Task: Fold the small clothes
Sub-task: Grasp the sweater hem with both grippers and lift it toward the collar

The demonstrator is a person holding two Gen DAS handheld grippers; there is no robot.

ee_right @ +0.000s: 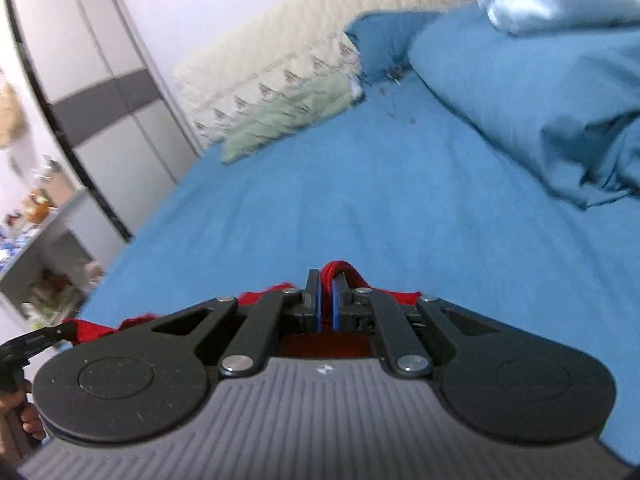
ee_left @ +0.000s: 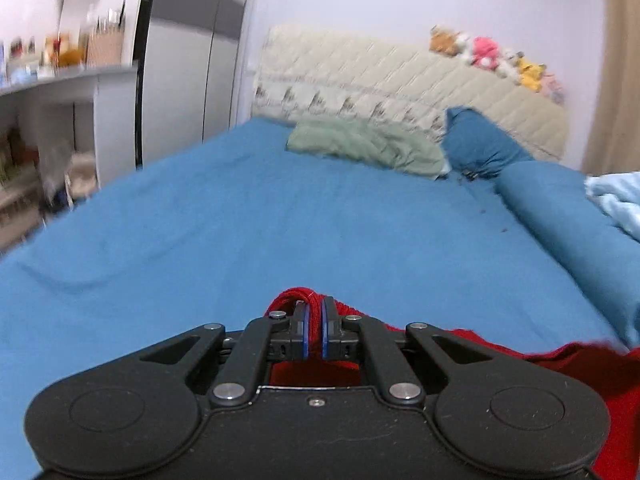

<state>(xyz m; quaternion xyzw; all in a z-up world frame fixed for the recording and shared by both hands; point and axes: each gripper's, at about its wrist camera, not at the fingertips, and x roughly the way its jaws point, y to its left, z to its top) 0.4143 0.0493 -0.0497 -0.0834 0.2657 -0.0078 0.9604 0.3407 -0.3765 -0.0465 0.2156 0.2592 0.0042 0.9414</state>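
A red knitted garment (ee_left: 568,364) hangs below and to the right of my left gripper (ee_left: 314,306), which is shut on a bunched edge of it above the blue bed sheet (ee_left: 280,220). In the right wrist view my right gripper (ee_right: 326,280) is shut on another edge of the same red garment (ee_right: 92,328), which stretches left toward the other gripper's black body (ee_right: 24,346). Most of the garment is hidden under the gripper bodies.
A folded green cloth (ee_left: 364,146) and a blue pillow (ee_left: 480,144) lie by the quilted headboard (ee_left: 400,80). A blue duvet roll (ee_left: 568,216) and pale blue fabric (ee_left: 620,196) lie at the right. A wardrobe (ee_left: 188,60) and shelves (ee_left: 60,100) stand to the left.
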